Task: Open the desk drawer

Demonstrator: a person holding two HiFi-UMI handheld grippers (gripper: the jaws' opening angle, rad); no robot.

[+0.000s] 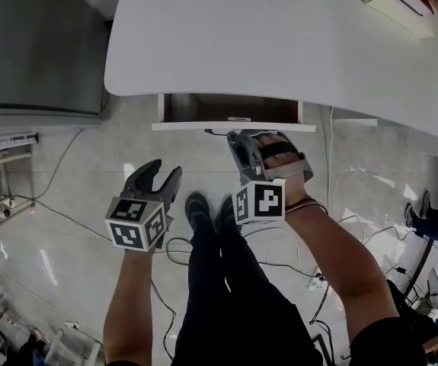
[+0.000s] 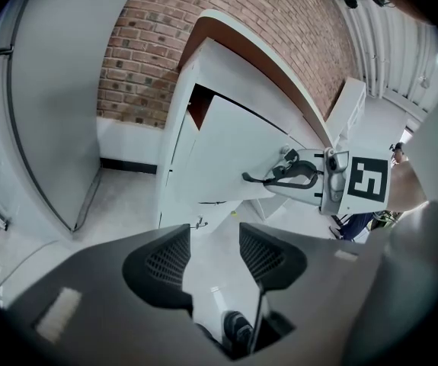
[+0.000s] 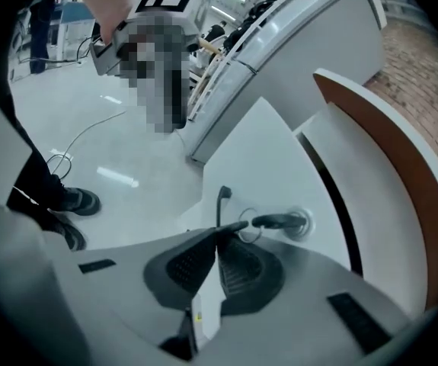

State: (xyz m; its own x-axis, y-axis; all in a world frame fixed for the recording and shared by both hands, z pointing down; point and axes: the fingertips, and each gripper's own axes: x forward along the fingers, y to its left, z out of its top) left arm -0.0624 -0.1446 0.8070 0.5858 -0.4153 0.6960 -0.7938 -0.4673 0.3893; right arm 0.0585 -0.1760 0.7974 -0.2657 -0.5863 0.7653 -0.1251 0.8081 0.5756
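The white desk (image 1: 279, 36) has its drawer pulled a little way out, with a dark gap above the white drawer front (image 1: 279, 126). A black key (image 3: 279, 221) sits in the lock of that front (image 3: 264, 151), with a key ring and a second key hanging from it. My right gripper (image 1: 231, 134) is shut, its tips (image 3: 230, 229) right at the ring. I cannot tell whether the ring is pinched. The left gripper view shows the right gripper (image 2: 247, 178) against the drawer front (image 2: 234, 151). My left gripper (image 1: 165, 170) hangs open and empty over the floor, left of and below the drawer (image 2: 215, 239).
A grey cabinet (image 1: 36, 44) stands left of the desk. Cables (image 1: 279, 242) lie on the glossy floor around the person's shoes (image 1: 207, 212). A white box (image 1: 394, 2) lies on the desk's far right. A brick wall (image 2: 158, 44) is behind the desk.
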